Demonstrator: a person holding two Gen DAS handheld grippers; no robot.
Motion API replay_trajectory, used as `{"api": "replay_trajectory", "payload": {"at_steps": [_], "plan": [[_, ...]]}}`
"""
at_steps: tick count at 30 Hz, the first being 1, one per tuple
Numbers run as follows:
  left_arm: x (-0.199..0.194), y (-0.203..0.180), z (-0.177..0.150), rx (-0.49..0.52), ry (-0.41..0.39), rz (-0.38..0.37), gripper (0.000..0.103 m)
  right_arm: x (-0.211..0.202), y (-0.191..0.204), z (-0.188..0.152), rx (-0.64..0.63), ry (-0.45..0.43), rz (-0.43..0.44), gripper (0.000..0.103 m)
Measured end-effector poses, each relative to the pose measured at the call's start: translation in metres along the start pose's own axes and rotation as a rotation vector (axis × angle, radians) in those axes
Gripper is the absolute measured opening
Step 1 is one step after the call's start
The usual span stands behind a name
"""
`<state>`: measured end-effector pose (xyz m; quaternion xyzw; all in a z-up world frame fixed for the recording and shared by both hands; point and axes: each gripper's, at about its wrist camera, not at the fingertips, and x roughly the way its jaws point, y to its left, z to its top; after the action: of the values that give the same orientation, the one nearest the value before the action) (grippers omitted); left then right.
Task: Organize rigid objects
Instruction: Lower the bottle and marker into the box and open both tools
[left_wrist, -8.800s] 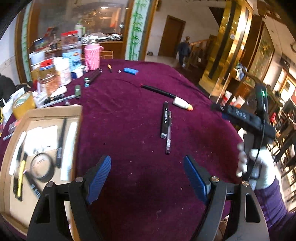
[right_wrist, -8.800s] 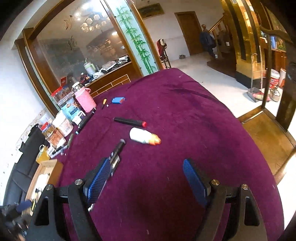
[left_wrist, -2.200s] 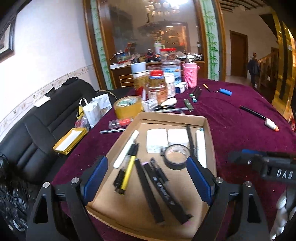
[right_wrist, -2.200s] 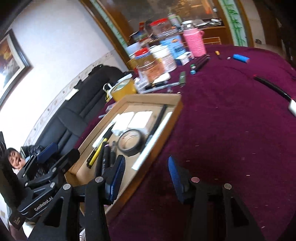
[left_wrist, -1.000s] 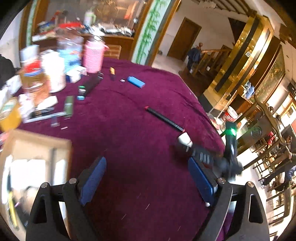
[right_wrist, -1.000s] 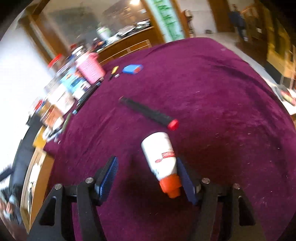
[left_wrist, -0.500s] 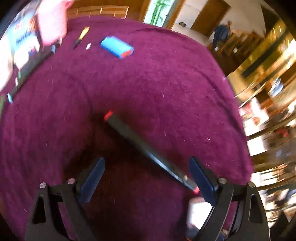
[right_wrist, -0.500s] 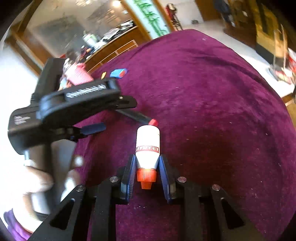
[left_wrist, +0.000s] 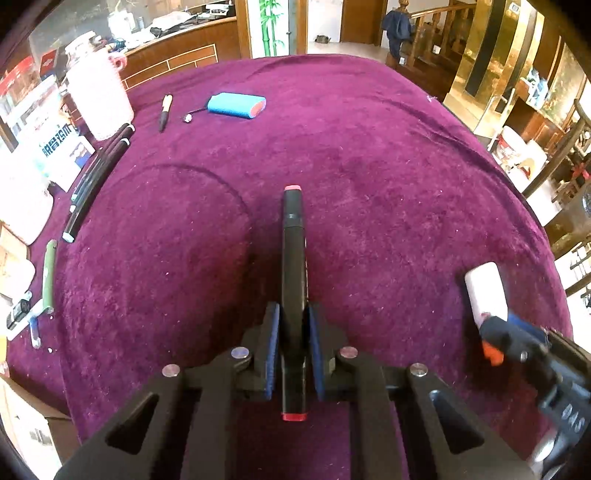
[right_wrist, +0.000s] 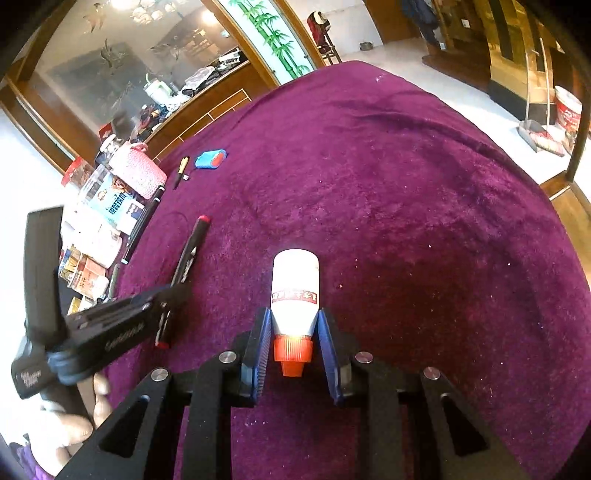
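- Left gripper (left_wrist: 291, 343): jaws closing, pads pinching black marker (left_wrist: 292, 258) lying on the counter (left_wrist: 388, 184).
- Right gripper (right_wrist: 291, 347): jaws pinching white bottle (right_wrist: 294, 291) near its orange cap.
- Both items gripped, not yet stowed.
- Left to sort, far left: blue battery pack (left_wrist: 236, 106), small pen (left_wrist: 165, 112).

Bamboo-painted panel (right_wrist: 275, 38), wooden doorway (left_wrist: 364, 18), pale floor (right_wrist: 454, 85) — daylight.

Our left gripper (left_wrist: 293, 343) tilts steeply down, blue pads closing on a black red-tipped marker (left_wrist: 293, 258). Our right gripper (right_wrist: 293, 341), angled down, clamps a white orange-capped glue bottle (right_wrist: 294, 291) at its neck.
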<state>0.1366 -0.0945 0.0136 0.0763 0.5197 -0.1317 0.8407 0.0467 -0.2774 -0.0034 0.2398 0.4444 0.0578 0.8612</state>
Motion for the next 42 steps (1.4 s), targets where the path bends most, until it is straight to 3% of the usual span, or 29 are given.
{"api": "replay_trajectory", "payload": {"at_steps": [4,9,12,14,19,28,33,42], "plan": [[0.000,-0.005,0.000,-0.005,-0.020,0.014,0.019,0.004,0.000,0.003,-0.006,-0.020,-0.003,0.032],[0.000,-0.004,-0.003,-0.008,-0.045,0.015,0.014,0.012,0.012,0.009,-0.061,-0.060,-0.027,0.052],[-0.006,0.003,-0.009,-0.034,-0.053,-0.016,0.014,0.016,0.027,0.005,-0.154,-0.075,-0.095,0.049],[-0.012,0.006,-0.014,-0.047,-0.063,-0.033,0.014,0.015,0.024,0.006,-0.142,-0.070,-0.089,0.030],[-0.042,0.016,-0.032,-0.083,-0.103,-0.112,0.014,0.012,0.007,0.010,-0.049,-0.059,-0.007,0.030],[-0.118,0.048,-0.078,-0.154,-0.205,-0.217,0.014,0.004,0.005,0.009,-0.027,-0.089,0.064,0.030],[-0.160,0.087,-0.122,-0.230,-0.256,-0.208,0.014,0.001,0.002,0.007,-0.018,-0.107,0.086,0.030],[-0.231,0.182,-0.214,-0.374,-0.384,-0.059,0.014,-0.015,0.023,-0.010,-0.050,-0.131,0.071,0.030]]}}
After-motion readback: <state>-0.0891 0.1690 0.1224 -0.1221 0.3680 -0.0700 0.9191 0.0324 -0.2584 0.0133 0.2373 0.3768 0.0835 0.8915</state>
